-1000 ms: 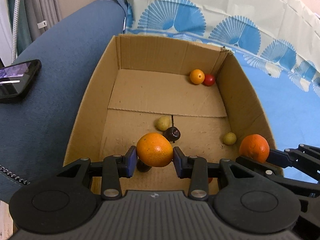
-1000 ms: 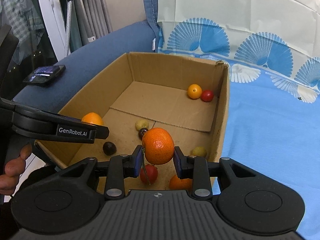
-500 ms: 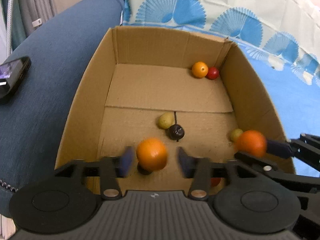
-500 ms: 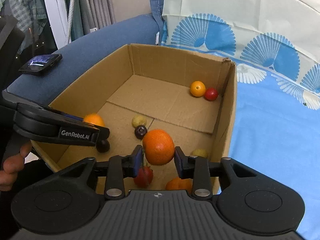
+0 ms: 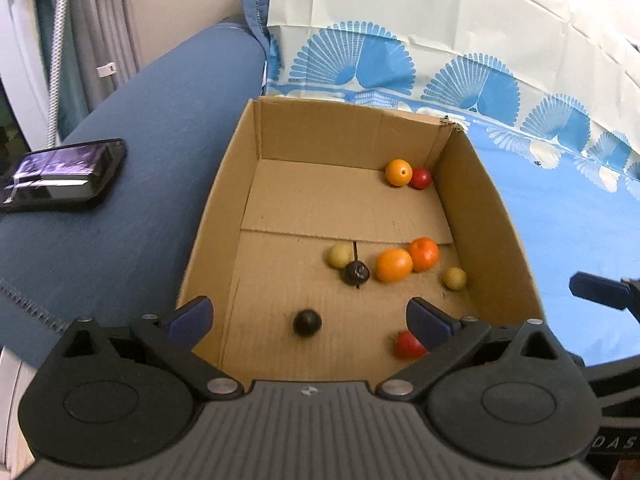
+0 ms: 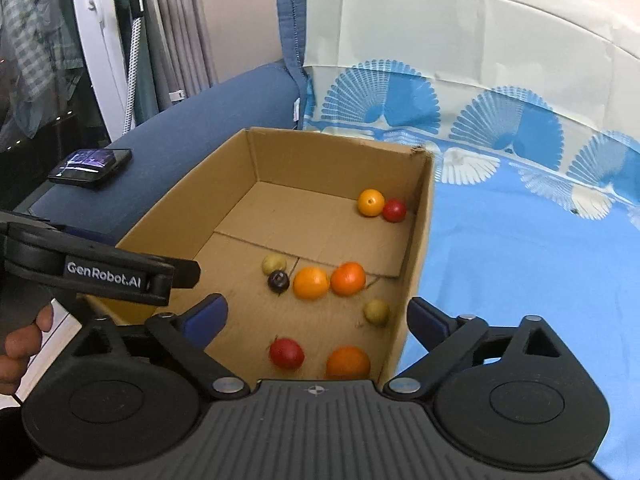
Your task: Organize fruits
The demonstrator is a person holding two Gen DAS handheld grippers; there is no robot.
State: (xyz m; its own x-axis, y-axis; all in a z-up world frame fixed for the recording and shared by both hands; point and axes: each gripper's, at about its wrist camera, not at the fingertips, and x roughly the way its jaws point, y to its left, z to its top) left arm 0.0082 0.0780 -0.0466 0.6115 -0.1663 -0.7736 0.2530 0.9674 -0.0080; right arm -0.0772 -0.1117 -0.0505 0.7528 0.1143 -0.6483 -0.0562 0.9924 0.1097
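An open cardboard box (image 5: 216, 220) (image 6: 416, 260) holds several small fruits. Two oranges (image 5: 394, 265) (image 5: 423, 254) lie side by side on its floor, right of a dark plum (image 5: 357, 273); the right wrist view shows the same pair of oranges (image 6: 311, 283) (image 6: 348, 279). My left gripper (image 5: 308, 316) hovers above the box's near end. Its jaws are opening wide, with nothing between them. My right gripper (image 6: 316, 314) hangs over the near right corner, its jaws also opening and empty. A small orange fruit (image 5: 399, 173) and a red one (image 5: 421, 178) sit in the far right corner.
More fruit lies near the front: a red one (image 6: 286, 353), an orange (image 6: 347, 362), yellow-green ones (image 6: 376, 312) (image 6: 274, 264) and a dark ball (image 5: 307, 322). A phone (image 5: 60, 174) rests on the blue sofa arm at left. Blue patterned cloth (image 6: 520, 260) spreads to the right. A hand (image 6: 20, 344) holds the left gripper.
Both grippers opened and let go of their oranges, which dropped to the box floor and now lie together. Both grippers rose and drew back from the box.
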